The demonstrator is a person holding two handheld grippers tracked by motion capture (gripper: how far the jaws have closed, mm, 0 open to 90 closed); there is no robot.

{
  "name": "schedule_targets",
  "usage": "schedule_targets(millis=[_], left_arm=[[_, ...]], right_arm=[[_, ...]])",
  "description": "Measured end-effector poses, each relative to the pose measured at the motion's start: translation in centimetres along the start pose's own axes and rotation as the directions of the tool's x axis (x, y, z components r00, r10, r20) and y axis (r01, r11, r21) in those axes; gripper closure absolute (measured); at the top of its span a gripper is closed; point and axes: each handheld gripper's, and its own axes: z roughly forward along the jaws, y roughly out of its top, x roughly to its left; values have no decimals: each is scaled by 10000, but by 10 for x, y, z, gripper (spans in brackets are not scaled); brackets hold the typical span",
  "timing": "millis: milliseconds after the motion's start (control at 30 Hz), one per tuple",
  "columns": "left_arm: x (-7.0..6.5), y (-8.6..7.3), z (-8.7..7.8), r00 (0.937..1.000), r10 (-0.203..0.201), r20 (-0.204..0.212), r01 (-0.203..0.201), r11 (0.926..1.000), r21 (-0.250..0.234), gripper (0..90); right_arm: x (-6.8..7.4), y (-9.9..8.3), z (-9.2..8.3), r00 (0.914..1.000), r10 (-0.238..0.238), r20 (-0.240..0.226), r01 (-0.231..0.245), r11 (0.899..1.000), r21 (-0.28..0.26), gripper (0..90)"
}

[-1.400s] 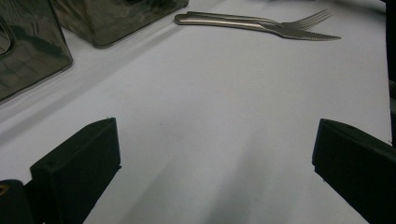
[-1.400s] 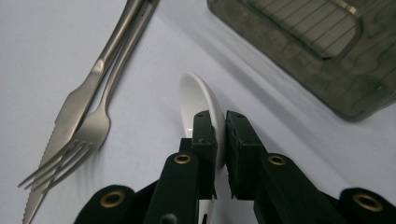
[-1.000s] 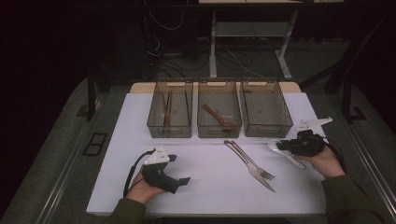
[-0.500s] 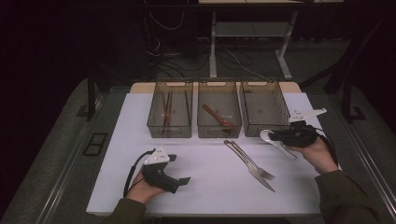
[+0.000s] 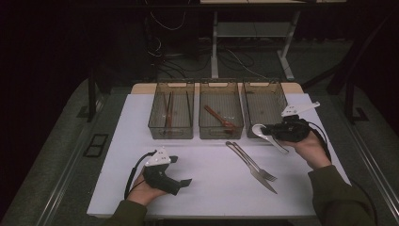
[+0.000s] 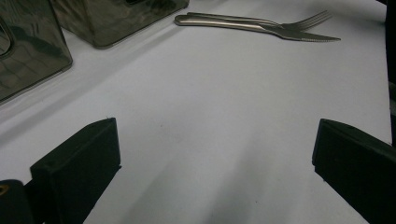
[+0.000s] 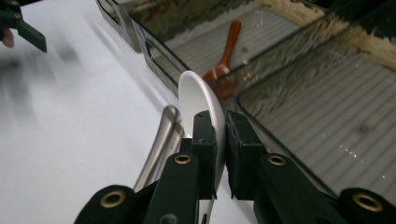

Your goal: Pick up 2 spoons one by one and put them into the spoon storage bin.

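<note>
Nearest to us, our left gripper (image 5: 175, 175) rests on the white table (image 5: 207, 188) with its jaws spread wide and nothing between them; in the left gripper view there is bare tabletop between the two black pads. It sits parked out of the way, we judge, so the right hand has the working area to itself.

A little farther out, a metal fork (image 5: 256, 164) and knife (image 5: 256, 172) lie side by side on the table, touching or nearly so, apparently waiting to be sorted.

To their right, our right gripper (image 5: 269, 133) is clamped on a white spoon (image 5: 260, 130), held off the table. In the right gripper view the jaws pinch the spoon (image 7: 201, 105) just behind its bowl, with the bowl standing up edgewise ahead of them. Gripping it there keeps the bowl leading, which should make it easy to tip over a bin wall.

Beyond stand three clear bins in a row: the left bin (image 5: 171, 115) with dark slim pieces we cannot identify, the middle bin (image 5: 221, 115) holding a reddish-brown spoon (image 5: 220, 117), and the right bin (image 5: 263, 101), which looks empty. The white spoon hangs just in front of that right bin, likely its destination.
</note>
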Motion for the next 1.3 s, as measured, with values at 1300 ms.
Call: schedule_targets(millis=[1300], left_arm=[[0, 0, -1, 10000, -6, 48, 6, 9999, -107, 0]], right_arm=[[5, 103, 89, 9979, -651, 45, 650, 9977, 198, 824]])
